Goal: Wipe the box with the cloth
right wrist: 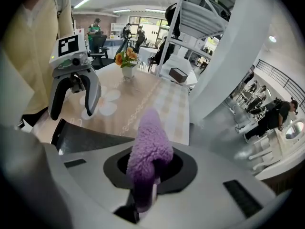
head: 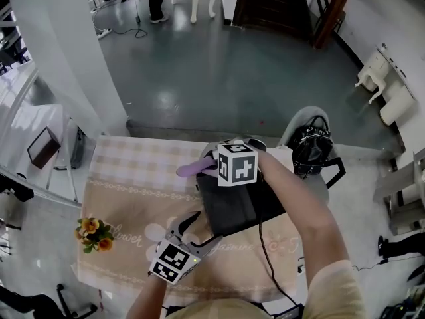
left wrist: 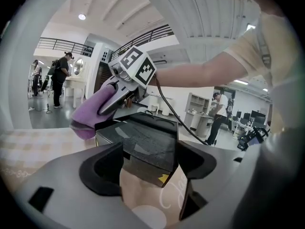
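the right gripper (head: 211, 169) was clamped on a fluffy purple cloth (right wrist: 150, 147), holding it at the far left edge of the black rectangular box (head: 236, 205). the box sat mid-table on a beige checked tablecloth (head: 126, 178). the left gripper (left wrist: 150, 161) had its jaws spread, with the box's near corner between them.
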Motion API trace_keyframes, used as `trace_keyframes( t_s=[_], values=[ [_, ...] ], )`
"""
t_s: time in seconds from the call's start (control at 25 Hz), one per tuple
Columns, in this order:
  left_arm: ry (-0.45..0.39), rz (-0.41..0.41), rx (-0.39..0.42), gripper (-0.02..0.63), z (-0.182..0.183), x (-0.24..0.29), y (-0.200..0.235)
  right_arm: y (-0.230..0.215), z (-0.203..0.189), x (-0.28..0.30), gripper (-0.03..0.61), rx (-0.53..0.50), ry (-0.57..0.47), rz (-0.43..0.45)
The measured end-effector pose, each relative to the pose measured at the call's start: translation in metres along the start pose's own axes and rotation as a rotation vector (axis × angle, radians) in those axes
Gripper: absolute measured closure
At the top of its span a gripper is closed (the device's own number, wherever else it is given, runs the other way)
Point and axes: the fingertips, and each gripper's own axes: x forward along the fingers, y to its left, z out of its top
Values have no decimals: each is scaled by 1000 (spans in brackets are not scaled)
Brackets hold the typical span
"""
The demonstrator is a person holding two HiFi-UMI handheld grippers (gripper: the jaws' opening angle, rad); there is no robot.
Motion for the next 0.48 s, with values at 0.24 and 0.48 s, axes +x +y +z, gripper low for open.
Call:
trace_keyframes(
  t_s=[0.24, 0.48],
  values=[
    [8, -38, -7, 247, -1, 6, -6, 12, -16, 4, 512, -6, 66, 86],
    [24, -62, 0, 247, -6, 10, -12, 12, -37, -5, 512, 57, 117, 149]
  ],
)
